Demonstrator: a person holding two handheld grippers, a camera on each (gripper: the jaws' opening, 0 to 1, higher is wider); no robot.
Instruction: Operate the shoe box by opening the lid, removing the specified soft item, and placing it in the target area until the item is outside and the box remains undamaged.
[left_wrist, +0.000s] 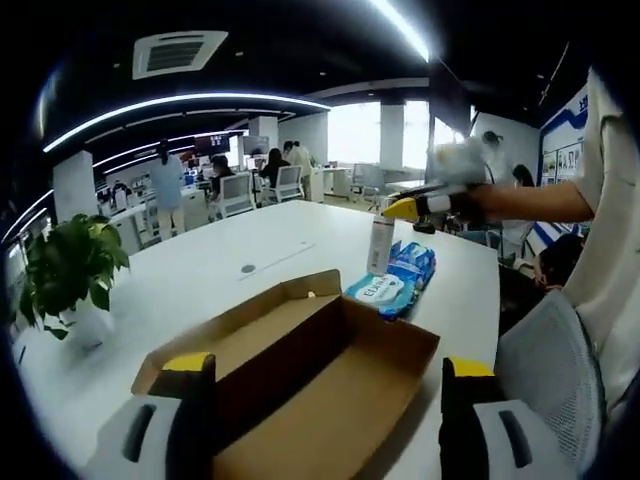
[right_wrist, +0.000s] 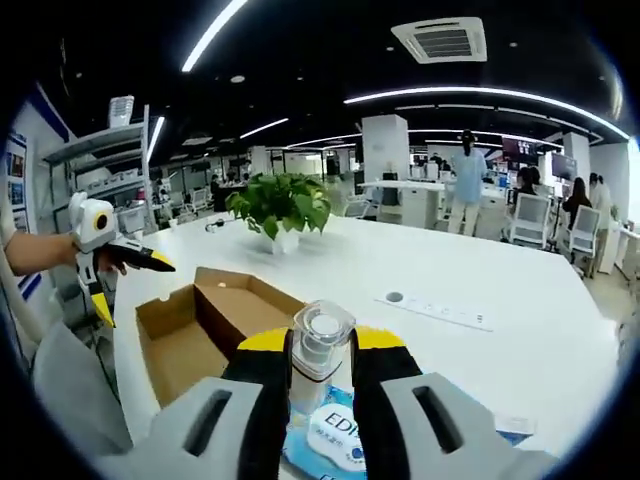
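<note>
While the cardboard shoe box (left_wrist: 300, 385) lies open at the lower centre of the left gripper view, lid flap folded back, the left gripper (left_wrist: 328, 415) hangs over it w/ jaws spread wide, nothing between them. Right gripper (right_wrist: 320, 375), bottom centre of the right gripper view, is clamped on a clear bottle (right_wrist: 316, 350) standing upright. A blue wet-wipes pack (right_wrist: 335, 440), the soft item, lies outside the box on the white table (right_wrist: 500, 290), just below the bottle. Potted plant (right_wrist: 280, 205) sits upper centre-left, beyond the box. Office w/ people in the bkgd.
</note>
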